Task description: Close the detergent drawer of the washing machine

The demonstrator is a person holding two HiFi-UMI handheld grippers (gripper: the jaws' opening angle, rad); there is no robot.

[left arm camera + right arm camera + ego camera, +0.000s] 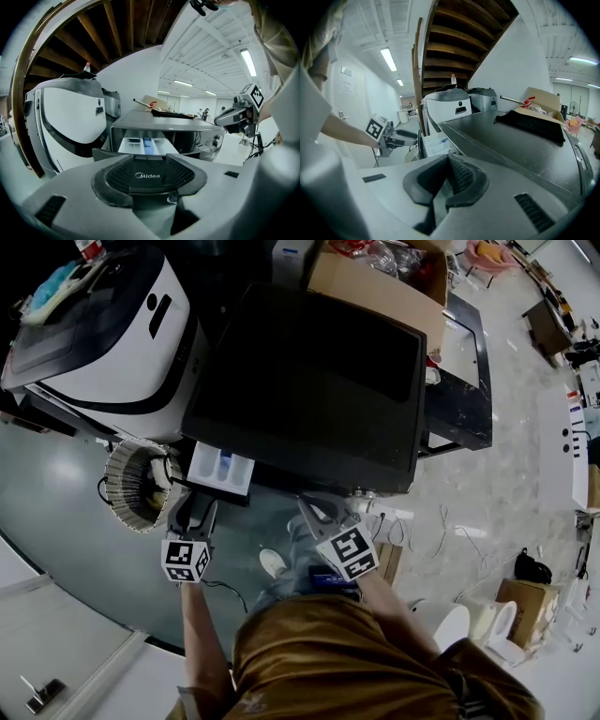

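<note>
The dark-topped washing machine stands in front of me. Its detergent drawer is pulled out at the front left, a white tray with a blue insert. My left gripper sits just below the drawer, open. In the left gripper view the drawer's dark front panel with its logo fills the space between the spread pads, and I cannot tell if they touch it. My right gripper hangs before the machine's front, right of the drawer. Its pads meet with nothing between them.
A white rounded machine stands left of the washer, with a ribbed round basket on the floor before it. A cardboard box sits behind the washer and a black table to its right. Cables lie on the floor.
</note>
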